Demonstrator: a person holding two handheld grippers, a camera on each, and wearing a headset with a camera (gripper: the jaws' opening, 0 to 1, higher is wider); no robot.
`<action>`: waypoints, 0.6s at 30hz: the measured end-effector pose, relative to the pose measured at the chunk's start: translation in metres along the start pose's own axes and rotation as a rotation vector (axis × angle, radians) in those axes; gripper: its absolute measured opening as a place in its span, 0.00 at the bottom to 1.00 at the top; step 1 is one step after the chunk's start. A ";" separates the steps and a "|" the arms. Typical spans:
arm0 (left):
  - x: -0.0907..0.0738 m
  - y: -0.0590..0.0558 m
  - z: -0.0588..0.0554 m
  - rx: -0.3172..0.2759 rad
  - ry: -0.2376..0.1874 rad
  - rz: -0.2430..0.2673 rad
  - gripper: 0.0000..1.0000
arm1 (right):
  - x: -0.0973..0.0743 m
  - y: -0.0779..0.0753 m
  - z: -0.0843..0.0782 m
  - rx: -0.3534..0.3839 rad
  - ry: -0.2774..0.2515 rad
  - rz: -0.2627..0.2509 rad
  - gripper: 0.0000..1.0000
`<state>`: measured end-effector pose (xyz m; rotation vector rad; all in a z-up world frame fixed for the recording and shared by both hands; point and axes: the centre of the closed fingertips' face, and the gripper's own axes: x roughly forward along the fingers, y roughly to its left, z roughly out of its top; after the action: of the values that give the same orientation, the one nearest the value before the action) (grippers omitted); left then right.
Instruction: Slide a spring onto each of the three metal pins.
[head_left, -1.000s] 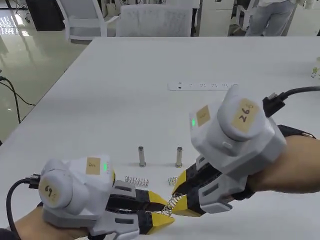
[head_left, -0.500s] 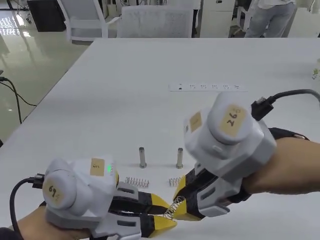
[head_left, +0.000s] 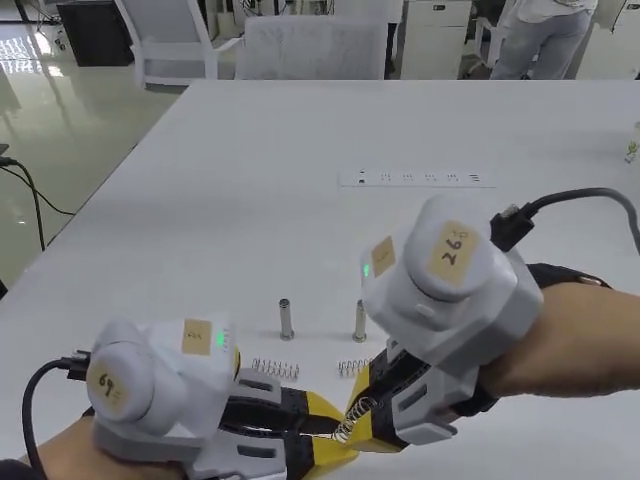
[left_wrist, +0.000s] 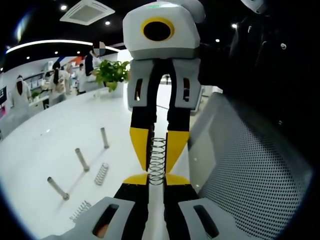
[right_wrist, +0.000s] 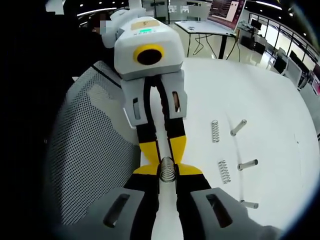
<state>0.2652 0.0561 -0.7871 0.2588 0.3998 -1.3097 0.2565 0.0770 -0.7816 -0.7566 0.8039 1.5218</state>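
We held our left gripper (head_left: 335, 438) at seven o'clock, right gripper (head_left: 358, 418) at five, tips meeting, both pinching one spring (head_left: 347, 422).

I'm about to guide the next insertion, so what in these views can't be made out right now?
- Far pin: in the head view, hidden behind the right gripper.
- Held spring: in the head view, both ends are covered by the jaws of the right gripper and the left gripper.
- Inside the held spring's coils: too small and blurred in all views to tell whether anything runs through.
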 end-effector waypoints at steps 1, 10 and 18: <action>0.000 0.000 0.000 0.002 0.001 -0.001 0.02 | 0.000 0.000 0.000 -0.001 0.001 0.001 0.09; 0.001 -0.001 0.000 -0.003 -0.002 -0.003 0.02 | 0.000 0.001 -0.001 0.001 0.014 0.002 0.08; 0.001 0.001 0.000 -0.004 -0.006 0.004 0.02 | 0.000 -0.001 -0.002 0.011 0.018 -0.003 0.08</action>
<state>0.2663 0.0552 -0.7877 0.2521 0.3963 -1.3058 0.2579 0.0752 -0.7830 -0.7639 0.8231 1.5085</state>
